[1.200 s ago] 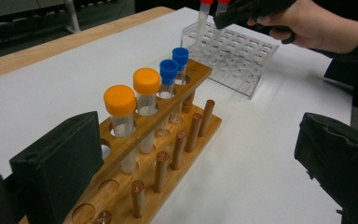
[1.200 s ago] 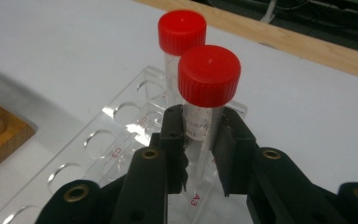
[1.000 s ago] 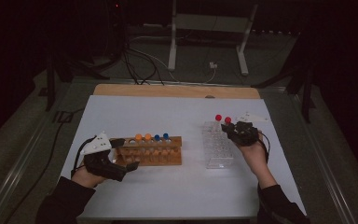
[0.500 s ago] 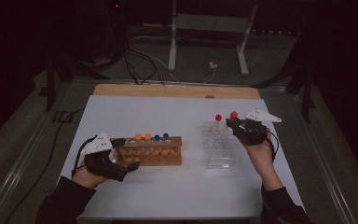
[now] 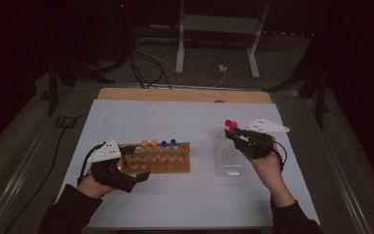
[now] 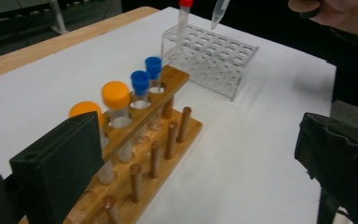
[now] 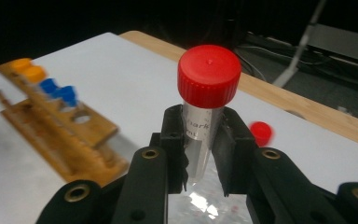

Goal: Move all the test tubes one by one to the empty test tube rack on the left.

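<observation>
From the high view, I saw my right gripper (image 5: 235,135) held over the far end of the clear plastic rack (image 5: 226,157), its jaws clamped on a red-capped tube (image 5: 233,125) that stood clear above the rack. A second red-capped tube (image 5: 228,123) showed just beside it. My left gripper (image 5: 137,163) sat low at the near left end of the wooden rack (image 5: 161,158), jaws spread wide, one on each side of that end. Both racks stood on the white table (image 5: 185,122), well apart from each other.

In the left gripper view, I had the wooden rack (image 6: 144,144) running away between the parted jaws, with two orange-capped tubes (image 6: 115,95) and two blue-capped tubes (image 6: 140,80) standing in its row. Beyond it stood the clear plastic rack (image 6: 214,58), one red-capped tube (image 6: 182,18) upright in it; the pointed tip of the lifted tube (image 6: 218,13) hung above the holes.

In the right gripper view, my jaws pinched the held tube (image 7: 204,121) at its body, red cap on top, upright. The wooden rack (image 7: 60,128) lay blurred to the left.
</observation>
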A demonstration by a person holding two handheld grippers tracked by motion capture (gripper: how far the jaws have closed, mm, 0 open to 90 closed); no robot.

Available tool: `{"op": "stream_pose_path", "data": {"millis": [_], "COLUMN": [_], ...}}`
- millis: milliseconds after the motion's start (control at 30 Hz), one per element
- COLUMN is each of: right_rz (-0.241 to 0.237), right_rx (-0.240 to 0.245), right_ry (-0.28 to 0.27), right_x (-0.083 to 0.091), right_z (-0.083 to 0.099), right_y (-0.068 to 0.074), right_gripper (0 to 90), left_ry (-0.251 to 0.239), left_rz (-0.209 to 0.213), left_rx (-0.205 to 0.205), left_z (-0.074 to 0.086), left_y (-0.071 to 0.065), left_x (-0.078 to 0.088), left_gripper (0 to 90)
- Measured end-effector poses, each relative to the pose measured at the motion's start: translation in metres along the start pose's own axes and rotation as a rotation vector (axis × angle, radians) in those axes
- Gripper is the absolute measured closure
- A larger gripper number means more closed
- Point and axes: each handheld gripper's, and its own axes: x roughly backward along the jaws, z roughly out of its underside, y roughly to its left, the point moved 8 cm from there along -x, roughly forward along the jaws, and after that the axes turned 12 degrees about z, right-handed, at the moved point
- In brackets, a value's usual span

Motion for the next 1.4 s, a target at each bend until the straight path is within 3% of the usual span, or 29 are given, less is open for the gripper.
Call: {"op": "stream_pose_path", "data": {"millis": [267, 567, 767, 833, 867, 967, 1133, 1300, 1367, 1400], "right_rz": [-0.086, -0.182, -0.247, -0.264, -0.274, -0.300, -0.340, -0.356, -0.360, -0.360], "right_rx": [0.040, 0.097, 0.127, 0.138, 0.138, 0.148, 0.161, 0.175, 0.177, 0.178], "right_ry": [0.010, 0.055, 0.078, 0.080, 0.082, 0.083, 0.097, 0.108, 0.109, 0.109], "right_x": [0.003, -0.001, 0.000, 0.001, 0.002, 0.004, 0.005, 0.003, 0.004, 0.004], "right_z": [0.001, 0.015, 0.023, 0.025, 0.025, 0.026, 0.032, 0.036, 0.036, 0.036], "right_y": [0.036, 0.078, 0.103, 0.109, 0.112, 0.121, 0.136, 0.144, 0.145, 0.145], "right_gripper": [74.7, 74.6, 74.7, 74.6, 74.7, 74.6, 74.6, 74.6, 74.6, 74.6], "left_ry": [-0.009, 0.001, -0.008, -0.006, -0.003, -0.008, -0.021, -0.022, -0.019, -0.020], "left_rz": [0.028, 0.053, 0.076, 0.076, 0.095, 0.095, 0.099, 0.092, 0.079, 0.093], "left_rx": [-0.013, -0.047, -0.028, -0.039, -0.046, -0.064, -0.079, -0.104, -0.096, -0.094], "left_z": [-0.006, -0.012, -0.016, -0.017, -0.018, -0.020, -0.027, -0.033, -0.034, -0.035], "left_y": [-0.012, -0.028, -0.034, -0.035, -0.038, -0.041, -0.046, -0.048, -0.048, -0.048], "left_x": [-0.010, -0.021, -0.030, -0.033, -0.034, -0.038, -0.045, -0.053, -0.057, -0.059], "left_gripper": [1.6, 1.7, 1.9, 2.5, 5.7, 11.7, 14.2, 19.5, 22.8, 25.0]}}
